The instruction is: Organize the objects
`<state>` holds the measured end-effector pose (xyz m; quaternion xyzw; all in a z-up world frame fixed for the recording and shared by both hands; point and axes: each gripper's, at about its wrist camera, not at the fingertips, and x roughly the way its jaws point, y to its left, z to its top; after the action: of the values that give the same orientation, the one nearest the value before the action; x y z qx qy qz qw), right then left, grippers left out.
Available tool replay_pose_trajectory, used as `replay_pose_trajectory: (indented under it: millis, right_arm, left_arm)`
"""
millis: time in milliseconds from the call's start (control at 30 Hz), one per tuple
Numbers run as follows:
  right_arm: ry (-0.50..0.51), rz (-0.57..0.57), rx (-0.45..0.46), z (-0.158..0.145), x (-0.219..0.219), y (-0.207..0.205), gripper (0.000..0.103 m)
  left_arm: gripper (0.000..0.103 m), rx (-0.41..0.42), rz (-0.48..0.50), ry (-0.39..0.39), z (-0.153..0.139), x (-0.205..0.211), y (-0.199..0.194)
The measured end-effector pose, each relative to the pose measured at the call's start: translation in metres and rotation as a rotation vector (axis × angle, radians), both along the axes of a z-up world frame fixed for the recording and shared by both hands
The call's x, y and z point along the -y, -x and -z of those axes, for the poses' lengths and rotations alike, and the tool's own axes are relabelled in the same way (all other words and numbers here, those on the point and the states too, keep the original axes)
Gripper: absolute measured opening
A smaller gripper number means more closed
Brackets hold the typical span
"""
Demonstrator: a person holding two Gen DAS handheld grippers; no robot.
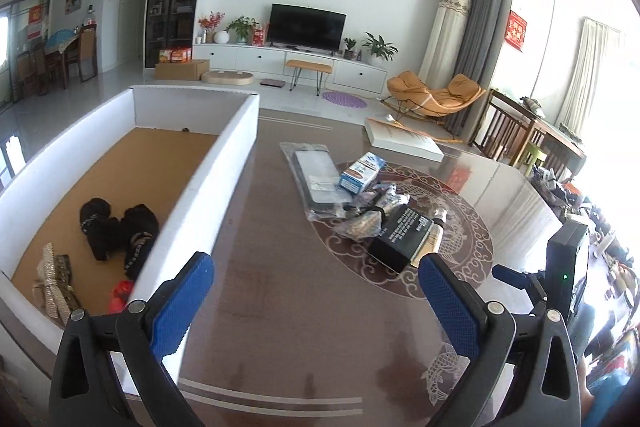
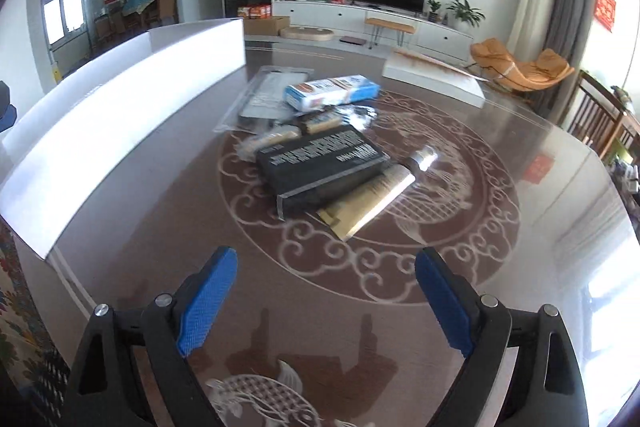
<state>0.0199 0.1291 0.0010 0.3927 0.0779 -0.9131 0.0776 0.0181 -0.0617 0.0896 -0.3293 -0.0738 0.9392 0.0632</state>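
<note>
Fingers of left gripper [image 1: 316, 283] and right gripper [image 2: 326, 277] stood wide and empty over the glossy brown patterned worktop [image 2: 160, 211]. Black rectangular printed box [image 2: 320, 163] lay centrally, right of the white cardboard tray [image 1: 208, 183].

White walls, television [image 1: 307, 27], orange rocking chair [image 1: 434, 98], bright windows [image 1: 568, 39]

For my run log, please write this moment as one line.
left gripper: open, empty | right gripper: open, empty | white box: holds black items | black box: on table
</note>
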Motion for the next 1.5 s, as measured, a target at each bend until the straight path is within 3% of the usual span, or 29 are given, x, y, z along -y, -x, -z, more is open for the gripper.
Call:
replay_pose_trajectory:
  millis: [100, 200, 467, 667, 733, 1067, 1167, 1267, 1500]
  right_arm:
    - [-0.016, 0.101, 0.015, 0.009, -0.05, -0.004, 0.091]
    - [-0.02, 0.139, 0.038, 0.016, -0.073, 0.001, 0.091]
    - [-0.04, 0.101, 0.089, 0.034, -0.062, 0.004, 0.091]
    - [0.006, 0.14, 0.117, 0.04, -0.067, 0.011, 0.103]
    - [0.057, 0.157, 0.141, 0.042, -0.075, 0.014, 0.103]
    - [0.049, 0.168, 0.138, 0.043, -0.074, 0.013, 0.103]
    - [0.049, 0.168, 0.138, 0.043, -0.074, 0.012, 0.103]
    - [0.049, 0.168, 0.138, 0.042, -0.074, 0.012, 0.103]
    - [0.049, 0.168, 0.138, 0.042, -0.074, 0.012, 0.103]
  left_arm:
    - [0.103, 0.048, 0.023, 0.042, 0.02, -0.033, 0.007]
    - [0.103, 0.086, 0.033, 0.083, 0.037, -0.055, 0.011]
    - [0.103, 0.131, 0.024, 0.126, 0.066, -0.056, 0.025]
    - [0.103, 0.158, 0.007, 0.182, 0.098, -0.055, 0.052]
    - [0.103, 0.162, 0.008, 0.198, 0.102, -0.055, 0.062]
    - [0.103, 0.242, 0.042, 0.109, 0.121, -0.049, 0.098]
    - [0.103, 0.25, 0.044, 0.13, 0.122, -0.053, 0.099]
    - [0.103, 0.268, 0.04, 0.21, 0.125, -0.064, 0.1]
    - [0.103, 0.267, 0.044, 0.201, 0.124, -0.062, 0.1]
